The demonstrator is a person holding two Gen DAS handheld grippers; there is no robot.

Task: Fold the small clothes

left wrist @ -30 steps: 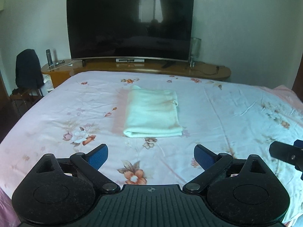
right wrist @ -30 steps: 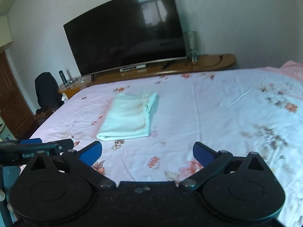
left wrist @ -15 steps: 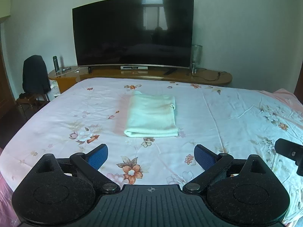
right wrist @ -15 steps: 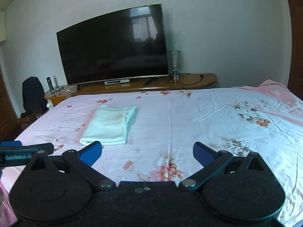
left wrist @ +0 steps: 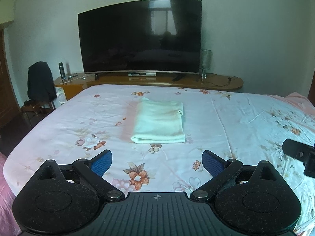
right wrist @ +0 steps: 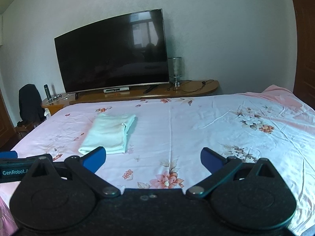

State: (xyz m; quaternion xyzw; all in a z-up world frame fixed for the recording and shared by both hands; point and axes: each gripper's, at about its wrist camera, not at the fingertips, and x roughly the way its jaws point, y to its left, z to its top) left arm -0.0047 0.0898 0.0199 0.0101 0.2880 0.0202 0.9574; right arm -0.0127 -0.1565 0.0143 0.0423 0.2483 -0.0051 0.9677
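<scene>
A pale mint-white garment [left wrist: 159,123] lies folded into a neat rectangle on the floral bedsheet [left wrist: 226,118], well ahead of both grippers. In the right wrist view the same folded garment [right wrist: 110,132] sits to the left of centre. My left gripper [left wrist: 157,160] is open and empty, held back near the bed's near edge. My right gripper [right wrist: 152,159] is open too, with nothing between its blue pads. Part of the right gripper [left wrist: 299,154] shows at the right edge of the left wrist view; part of the left gripper [right wrist: 13,168] shows at the left edge of the right wrist view.
A large dark TV [left wrist: 140,37] stands on a low wooden console [left wrist: 216,80] beyond the bed's far edge, with a glass lamp [left wrist: 205,63] beside it. A chair draped with a dark garment [left wrist: 40,84] stands at the far left. Pink bedding [right wrist: 279,94] bunches at the right.
Both grippers have pulled back and risen away from the folded garment, which now looks smaller and farther off. The garment itself has not moved. Both stay open.
</scene>
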